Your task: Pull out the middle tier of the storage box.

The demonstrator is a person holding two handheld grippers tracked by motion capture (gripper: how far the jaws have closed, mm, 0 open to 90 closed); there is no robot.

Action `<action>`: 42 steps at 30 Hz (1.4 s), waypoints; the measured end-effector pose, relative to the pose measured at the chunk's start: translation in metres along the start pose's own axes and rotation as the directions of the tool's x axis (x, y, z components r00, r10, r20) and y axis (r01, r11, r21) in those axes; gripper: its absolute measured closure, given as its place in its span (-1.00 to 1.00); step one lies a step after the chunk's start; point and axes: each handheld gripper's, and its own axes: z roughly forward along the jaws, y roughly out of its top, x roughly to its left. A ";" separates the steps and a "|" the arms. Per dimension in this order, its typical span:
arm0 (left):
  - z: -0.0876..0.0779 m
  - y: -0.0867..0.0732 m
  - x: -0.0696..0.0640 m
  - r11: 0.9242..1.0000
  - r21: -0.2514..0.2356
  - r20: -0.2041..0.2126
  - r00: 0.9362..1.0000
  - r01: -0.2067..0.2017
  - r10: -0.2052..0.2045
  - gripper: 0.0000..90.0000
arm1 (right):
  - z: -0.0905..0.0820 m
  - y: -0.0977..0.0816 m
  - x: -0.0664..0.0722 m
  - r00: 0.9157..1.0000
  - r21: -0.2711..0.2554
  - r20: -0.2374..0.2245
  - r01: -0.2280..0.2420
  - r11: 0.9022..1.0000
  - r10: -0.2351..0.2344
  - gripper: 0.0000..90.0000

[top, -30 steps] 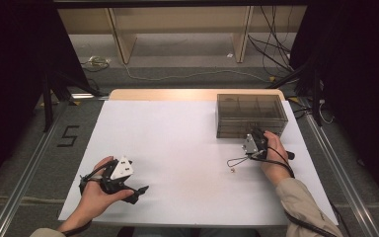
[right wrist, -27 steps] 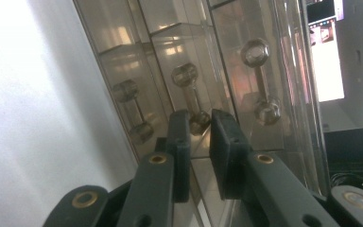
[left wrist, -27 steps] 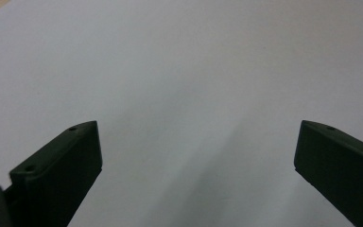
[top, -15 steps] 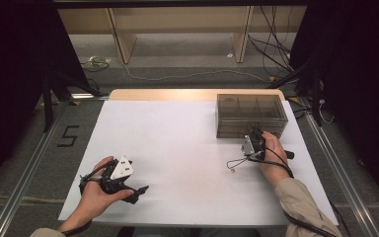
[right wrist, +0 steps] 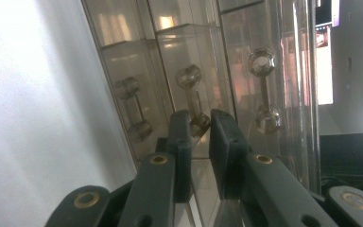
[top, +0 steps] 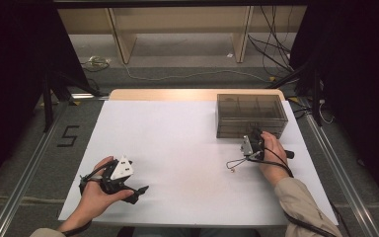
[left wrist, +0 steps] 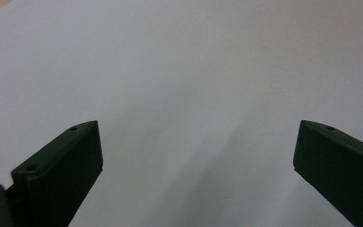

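Smoked clear plastic: the drawer cabinet (top: 250,115) sits at about 2 o'clock on the white worktop (top: 177,148).

High view: the right gripper (top: 253,139) is at the cabinet's near face, low centre. The left gripper (top: 140,190) rests at 7 o'clock, well apart from the cabinet.

Left gripper view: fingers (left wrist: 61,165) spread wide over bare worktop, nothing between them.

Right gripper view: fingers (right wrist: 182,146) drawn close, pinching the lower end of the middle drawer handle (right wrist: 192,100), a clear dumbbell-shaped pull; two like handles flank it.

Judgement: the step in hand is gripping the handle to open the middle drawer. Next move calls for a straight pull toward 6 o'clock, grip held firm; the left gripper may need to brace the cabinet against sliding.
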 end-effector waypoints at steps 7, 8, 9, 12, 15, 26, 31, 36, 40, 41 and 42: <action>0.000 0.000 0.000 1.000 0.002 -0.001 1.000 -0.002 0.002 -0.95 | 0.000 0.000 0.000 1.000 -0.002 0.005 0.002 1.000 -0.002 0.79; 0.000 0.000 0.000 1.000 0.002 -0.003 1.000 -0.003 0.003 -0.95 | -0.001 0.000 0.000 1.000 0.000 0.003 0.001 1.000 -0.001 0.79; 0.000 0.000 0.000 1.000 0.002 -0.004 1.000 -0.002 0.002 -0.95 | -0.001 0.000 0.000 1.000 0.002 0.002 0.000 1.000 0.000 0.79; 0.000 0.000 0.000 1.000 0.002 -0.005 1.000 -0.003 0.003 -0.95 | -0.001 0.000 0.000 1.000 -0.002 0.000 -0.002 1.000 0.002 0.79; 0.000 0.000 0.000 1.000 0.002 -0.005 1.000 -0.003 0.003 -0.95 | -0.001 0.001 0.001 1.000 -0.003 0.000 -0.004 1.000 0.004 0.79; -0.001 0.000 0.000 1.000 0.004 -0.007 1.000 -0.007 0.007 -0.95 | -0.004 0.001 0.002 1.000 0.009 -0.002 -0.011 1.000 0.011 0.79; 0.000 0.000 -0.001 1.000 0.002 -0.007 1.000 -0.005 0.005 -0.95 | -0.004 0.001 0.001 1.000 0.005 -0.001 0.011 1.000 -0.011 0.79; -0.001 0.000 0.000 1.000 0.004 -0.007 1.000 -0.007 0.007 -0.95 | -0.005 0.002 0.003 1.000 0.011 0.002 -0.010 1.000 0.010 0.79; -0.001 0.000 -0.001 1.000 0.003 -0.008 1.000 -0.008 0.008 -0.95 | -0.006 0.001 0.002 1.000 0.007 -0.002 0.016 1.000 -0.016 0.79; -0.001 0.000 0.000 1.000 0.004 -0.007 1.000 -0.007 0.007 -0.95 | -0.006 0.001 0.002 1.000 0.007 -0.003 0.017 1.000 -0.017 0.79; -0.001 0.000 -0.001 1.000 0.003 -0.007 1.000 -0.007 0.007 -0.95 | -0.006 0.001 0.002 1.000 0.010 -0.004 0.019 1.000 -0.018 0.79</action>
